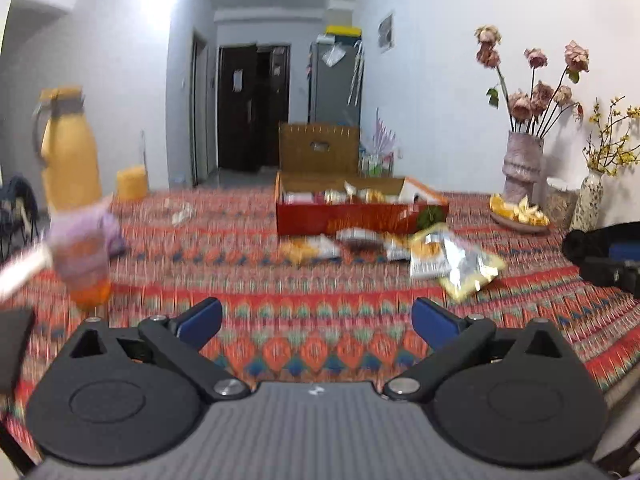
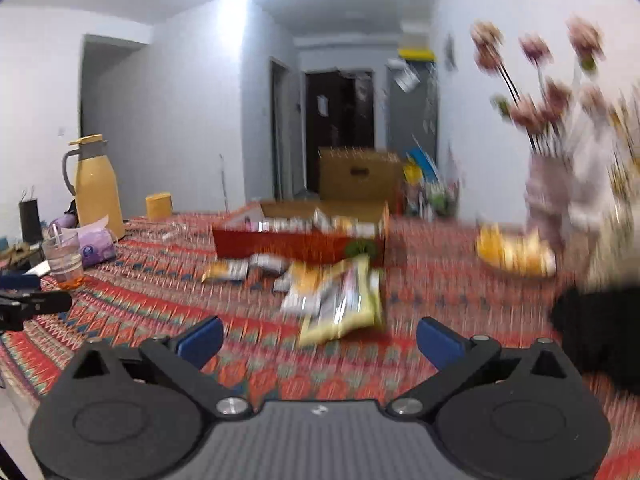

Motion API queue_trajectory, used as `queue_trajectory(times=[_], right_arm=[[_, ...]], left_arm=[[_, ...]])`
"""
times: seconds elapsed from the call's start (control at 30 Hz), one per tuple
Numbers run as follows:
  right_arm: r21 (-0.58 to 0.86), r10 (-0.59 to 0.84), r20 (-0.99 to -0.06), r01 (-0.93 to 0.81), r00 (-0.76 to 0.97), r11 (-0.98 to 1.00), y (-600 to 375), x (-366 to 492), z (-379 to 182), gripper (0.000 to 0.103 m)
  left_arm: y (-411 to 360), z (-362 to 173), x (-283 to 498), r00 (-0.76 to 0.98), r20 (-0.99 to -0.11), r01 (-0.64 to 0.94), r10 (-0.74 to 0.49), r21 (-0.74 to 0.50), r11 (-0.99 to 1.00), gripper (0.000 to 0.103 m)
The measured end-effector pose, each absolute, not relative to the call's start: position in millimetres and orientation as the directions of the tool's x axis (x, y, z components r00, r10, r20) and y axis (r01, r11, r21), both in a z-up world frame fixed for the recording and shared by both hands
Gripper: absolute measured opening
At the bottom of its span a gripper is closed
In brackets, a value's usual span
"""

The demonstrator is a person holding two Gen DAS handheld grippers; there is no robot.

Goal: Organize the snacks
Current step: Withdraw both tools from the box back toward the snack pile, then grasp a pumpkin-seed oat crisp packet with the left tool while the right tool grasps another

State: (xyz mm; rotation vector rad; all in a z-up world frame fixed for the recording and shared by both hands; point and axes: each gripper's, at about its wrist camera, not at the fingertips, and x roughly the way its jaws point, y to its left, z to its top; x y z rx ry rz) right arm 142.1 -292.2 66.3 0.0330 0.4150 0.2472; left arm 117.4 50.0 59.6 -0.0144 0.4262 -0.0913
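A red cardboard box (image 1: 360,218) (image 2: 298,246) with its flaps open stands on the patterned tablecloth and holds several snack packets. In front of it lie loose snack bags: a yellow and silver one (image 1: 466,268) (image 2: 344,304) and smaller packets (image 1: 310,249) (image 2: 226,270). My left gripper (image 1: 316,320) hovers over the cloth well short of the snacks, its blue pads wide apart with nothing between them. My right gripper (image 2: 320,340) stands open too, just short of the yellow bag. The other gripper (image 2: 24,304) shows at the left edge of the right wrist view.
A yellow thermos jug (image 1: 70,148) (image 2: 96,188), a plastic cup (image 1: 82,264) (image 2: 64,258) and a purple tissue pack (image 2: 96,246) stand at the left. A vase of dried roses (image 1: 522,166), a plate of peels (image 1: 520,210) (image 2: 516,256) and a black object (image 1: 604,252) (image 2: 600,332) sit at the right.
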Motion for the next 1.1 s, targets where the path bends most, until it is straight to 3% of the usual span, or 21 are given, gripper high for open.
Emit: queue_trajectory(times=[0.2, 0.4, 0.87, 1.1], right_arm=[[0.079, 0.230, -0.520, -0.221, 0.823, 0.972, -274.2, 118.8, 13.5, 0.103], [0.079, 0.229, -0.564, -0.225, 0.794, 0.971, -259.6, 125.4, -6.6, 0.103], [0.072, 0.240, -0.549, -0.241, 0.801, 0.968, -251.6, 169.7, 2.6, 0.103], [0.041, 0.268, -0.507, -0.288, 0.819, 0.957, -232.8, 229.3, 16.1, 0.101]], left_arm=[[56.0, 28.8, 104.4, 0.869, -0.490, 0.059, -0.066, -0.030, 0.998, 0.103], [56.7, 23.6, 103.4, 0.864, -0.497, 0.064, -0.084, -0.058, 0.996, 0.103], [64.4, 25.8, 151.0, 0.851, -0.516, 0.082, -0.099, -0.055, 0.995, 0.103], [63.3, 23.8, 221.2, 0.849, -0.523, 0.109, -0.074, 0.037, 0.993, 0.103]])
